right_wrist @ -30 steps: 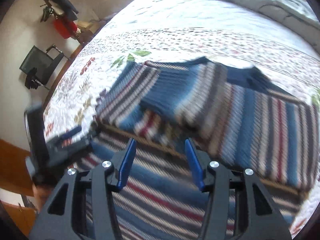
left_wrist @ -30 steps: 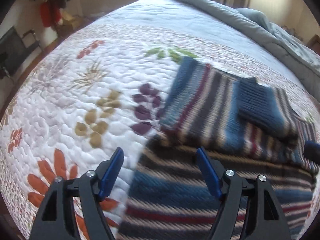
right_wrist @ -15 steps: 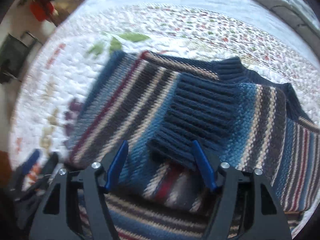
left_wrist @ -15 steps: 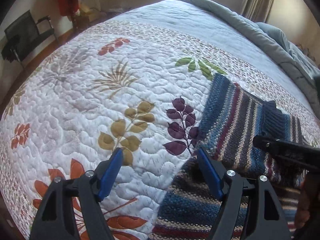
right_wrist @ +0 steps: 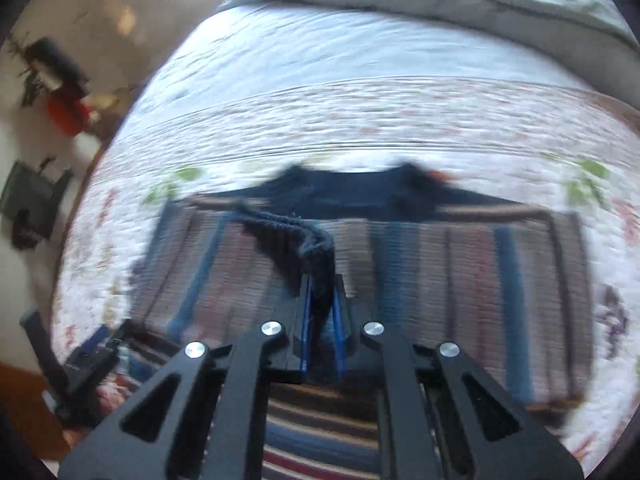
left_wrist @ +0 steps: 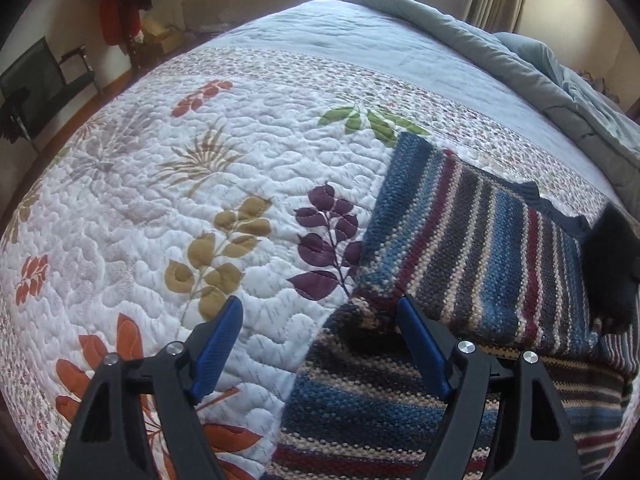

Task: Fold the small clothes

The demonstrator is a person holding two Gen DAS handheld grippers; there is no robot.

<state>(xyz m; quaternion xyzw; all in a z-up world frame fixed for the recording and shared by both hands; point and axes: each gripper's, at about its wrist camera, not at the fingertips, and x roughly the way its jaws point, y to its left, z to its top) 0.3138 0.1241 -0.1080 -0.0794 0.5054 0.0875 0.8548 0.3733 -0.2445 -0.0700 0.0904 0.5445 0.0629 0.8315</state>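
The right gripper [right_wrist: 320,312] has just been closing, and its blue pads now pinch the dark ribbed cuff [right_wrist: 308,240] of the sweater's sleeve, the knit bunched up between them at the centre of the right wrist view. Half a second ago those jaws stood wide over the same cuff as it lay flat on the folded sleeve; now the cuff is lifted and twisted. That view is streaked with blur, so the hand seems to be on the move with the cuff in its grip.

The left gripper [left_wrist: 320,340] stands wide apart with nothing between its pads, hovering low at the bottom of the left wrist view, one pad over the quilt [left_wrist: 200,184] and the other over the edge of the sweater [left_wrist: 480,248].

The striped sweater lies flat on the floral quilt, on the right half of the left view and across the middle of the right view, its navy collar [right_wrist: 348,196] toward the top of the frame. A second ago the left view showed the cuff lying on the stripes; it no longer does.

I judge the sleeve is being re-laid or carried across the body, so the fold is only partly done.

No brand, label or readable writing shows anywhere.
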